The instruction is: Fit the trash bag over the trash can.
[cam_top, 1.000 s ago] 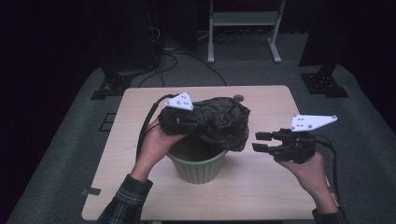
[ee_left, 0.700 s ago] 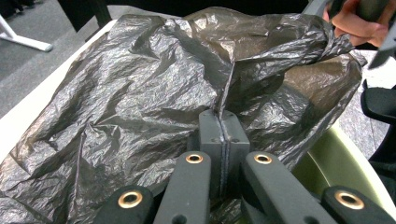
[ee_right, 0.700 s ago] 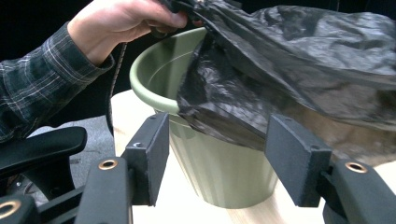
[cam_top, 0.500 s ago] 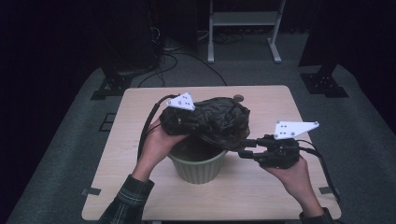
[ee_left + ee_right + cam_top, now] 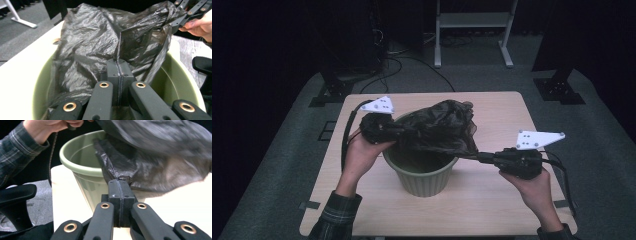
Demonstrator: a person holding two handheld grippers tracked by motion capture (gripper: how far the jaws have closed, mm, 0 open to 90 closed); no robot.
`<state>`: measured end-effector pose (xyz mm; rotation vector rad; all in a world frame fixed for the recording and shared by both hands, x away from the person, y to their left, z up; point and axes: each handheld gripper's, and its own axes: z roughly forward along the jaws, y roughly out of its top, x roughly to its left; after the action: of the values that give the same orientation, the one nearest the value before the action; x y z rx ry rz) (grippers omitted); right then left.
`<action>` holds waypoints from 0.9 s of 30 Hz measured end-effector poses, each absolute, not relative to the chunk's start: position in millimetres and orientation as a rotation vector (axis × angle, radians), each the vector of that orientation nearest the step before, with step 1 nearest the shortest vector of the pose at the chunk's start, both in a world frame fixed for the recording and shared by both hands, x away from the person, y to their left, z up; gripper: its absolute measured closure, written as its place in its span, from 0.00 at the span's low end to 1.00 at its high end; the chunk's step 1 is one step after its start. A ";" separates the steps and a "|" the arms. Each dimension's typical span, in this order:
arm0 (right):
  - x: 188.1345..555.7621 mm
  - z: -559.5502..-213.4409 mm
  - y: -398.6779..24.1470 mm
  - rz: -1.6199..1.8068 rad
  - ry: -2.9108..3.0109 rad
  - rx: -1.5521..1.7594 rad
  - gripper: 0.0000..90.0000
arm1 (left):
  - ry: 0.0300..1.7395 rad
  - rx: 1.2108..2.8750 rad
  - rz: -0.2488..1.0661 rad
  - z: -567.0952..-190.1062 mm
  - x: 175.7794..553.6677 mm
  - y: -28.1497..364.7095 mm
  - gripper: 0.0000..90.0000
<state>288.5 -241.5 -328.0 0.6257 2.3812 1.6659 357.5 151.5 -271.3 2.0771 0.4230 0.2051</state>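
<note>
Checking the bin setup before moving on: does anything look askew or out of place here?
Yes: the crumpled black plastic bag isn't lining the green ribbed plastic bin. It is bunched above the rim, mostly over the far side, stretched between the left gripper and right gripper, each shut on an edge. Nothing looks spilled or torn.

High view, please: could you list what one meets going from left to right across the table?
Left hand → left gripper → black bag over the green bin → right gripper → right hand.
</note>
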 end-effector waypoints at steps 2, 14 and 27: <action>288.9 -330.2 -249.4 1.663 2.369 0.645 1.00 | 0.451 2.055 0.206 -271.6 354.8 165.9 1.00; 292.2 -335.7 -291.8 1.638 2.292 0.773 1.00 | 0.541 1.992 0.221 -279.7 337.5 222.1 1.00; 300.0 -340.6 -329.4 1.605 2.205 0.889 1.00 | 0.637 1.931 0.235 -295.5 325.2 271.8 1.00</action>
<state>300.0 -329.4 -340.6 0.8887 2.2048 1.6052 325.2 271.8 -295.5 1.9312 0.6368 0.2351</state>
